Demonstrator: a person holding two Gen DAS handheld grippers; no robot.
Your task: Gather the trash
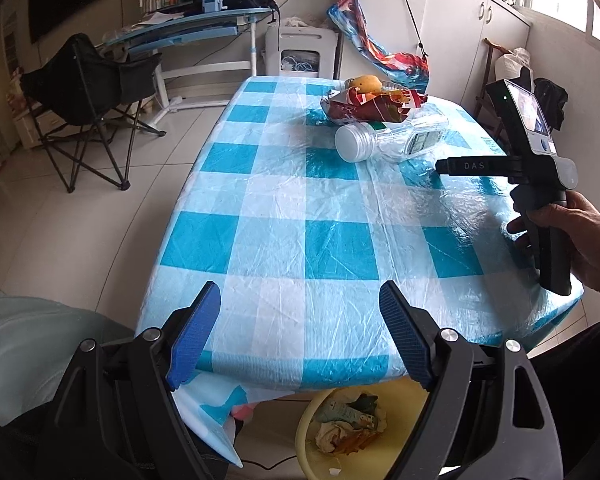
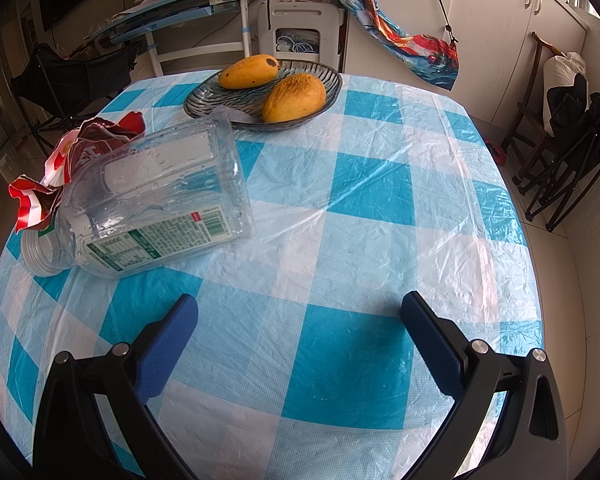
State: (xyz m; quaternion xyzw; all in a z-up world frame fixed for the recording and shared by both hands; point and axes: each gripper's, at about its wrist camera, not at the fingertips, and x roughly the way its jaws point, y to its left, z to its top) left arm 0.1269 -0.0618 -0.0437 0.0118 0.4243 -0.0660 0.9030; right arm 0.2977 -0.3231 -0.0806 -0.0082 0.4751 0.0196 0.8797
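An empty clear plastic bottle (image 2: 152, 204) with a white cap (image 1: 354, 143) lies on its side on the blue-checked tablecloth (image 1: 300, 216). A crumpled red snack wrapper (image 2: 80, 148) lies touching it, also in the left wrist view (image 1: 364, 108). My left gripper (image 1: 300, 312) is open and empty over the table's near edge, above a yellow bin (image 1: 404, 400) holding trash. My right gripper (image 2: 300, 320) is open and empty, a little short of the bottle; its body shows in the left wrist view (image 1: 540, 168).
A dark glass dish (image 2: 204, 96) with two mangoes (image 2: 294, 98) sits at the table's far side. A folding chair (image 1: 88, 108), a desk (image 1: 188, 28) and white cabinets (image 1: 452, 20) stand around. Another folding chair (image 2: 572, 148) is at right.
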